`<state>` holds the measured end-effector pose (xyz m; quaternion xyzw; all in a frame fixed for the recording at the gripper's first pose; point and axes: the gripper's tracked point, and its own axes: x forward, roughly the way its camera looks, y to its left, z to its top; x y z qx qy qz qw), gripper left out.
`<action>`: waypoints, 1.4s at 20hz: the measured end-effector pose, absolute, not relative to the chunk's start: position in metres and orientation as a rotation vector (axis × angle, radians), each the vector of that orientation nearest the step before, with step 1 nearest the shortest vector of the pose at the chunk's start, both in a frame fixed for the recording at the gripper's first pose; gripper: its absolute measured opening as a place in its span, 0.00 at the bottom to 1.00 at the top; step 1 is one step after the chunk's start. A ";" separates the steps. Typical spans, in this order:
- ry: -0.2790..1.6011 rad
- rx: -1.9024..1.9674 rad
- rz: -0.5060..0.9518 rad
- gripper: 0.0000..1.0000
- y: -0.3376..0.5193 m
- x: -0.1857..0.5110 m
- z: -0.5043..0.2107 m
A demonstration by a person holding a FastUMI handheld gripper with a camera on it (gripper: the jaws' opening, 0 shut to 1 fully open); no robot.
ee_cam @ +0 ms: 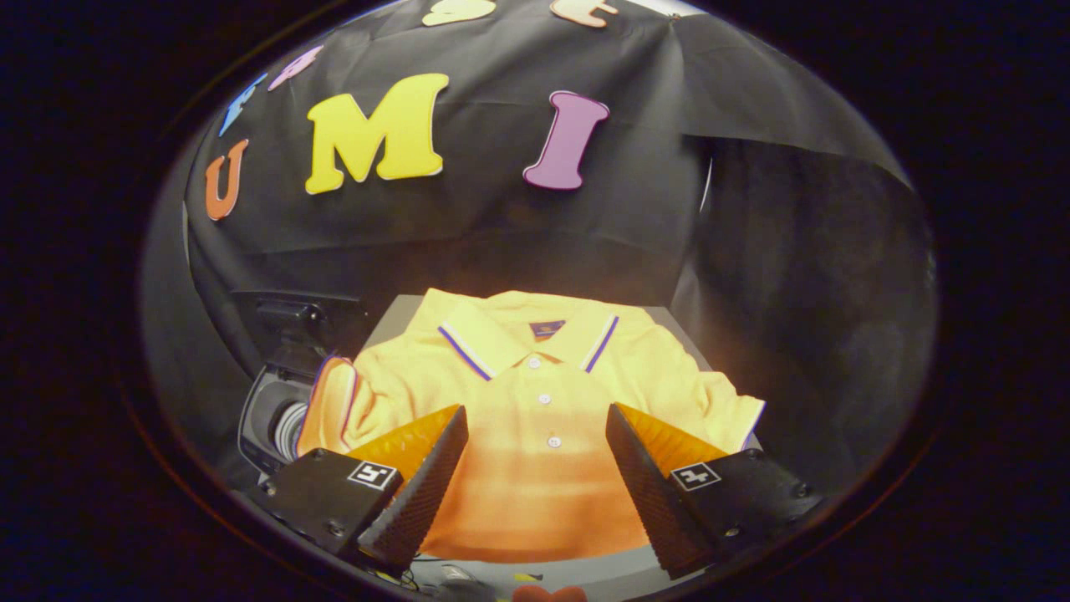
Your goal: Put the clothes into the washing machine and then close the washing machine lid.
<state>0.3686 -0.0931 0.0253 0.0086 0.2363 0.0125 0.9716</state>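
While my gripper (535, 468) hangs spread wide with nothing between its fingers, the yellow knit polo shirt with striped collar (543, 418) lies flat on the grey table (585, 577) just ahead, placket running straight away from me. Lower left of the frame: dark washing machine (280, 418), lid up; its drum is mostly cut off by the shirt's sleeve.

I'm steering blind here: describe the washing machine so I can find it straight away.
Start at the yellow polo shirt laid flat on the grey table, seen between the open gripper fingers. Follow its striped sleeve cuff off the table's edge beside one finger: the washing machine sits just below it. It is the one dark, round-mouthed box, its lid raised against the black cloth.
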 end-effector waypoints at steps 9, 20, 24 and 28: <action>0.557 0.048 0.050 1.00 -0.094 0.400 -0.004; 0.612 0.080 0.120 0.21 -0.079 0.402 -0.002; 0.633 0.105 0.110 0.06 -0.080 0.402 0.001; 0.544 0.095 0.085 0.06 -0.084 0.397 0.047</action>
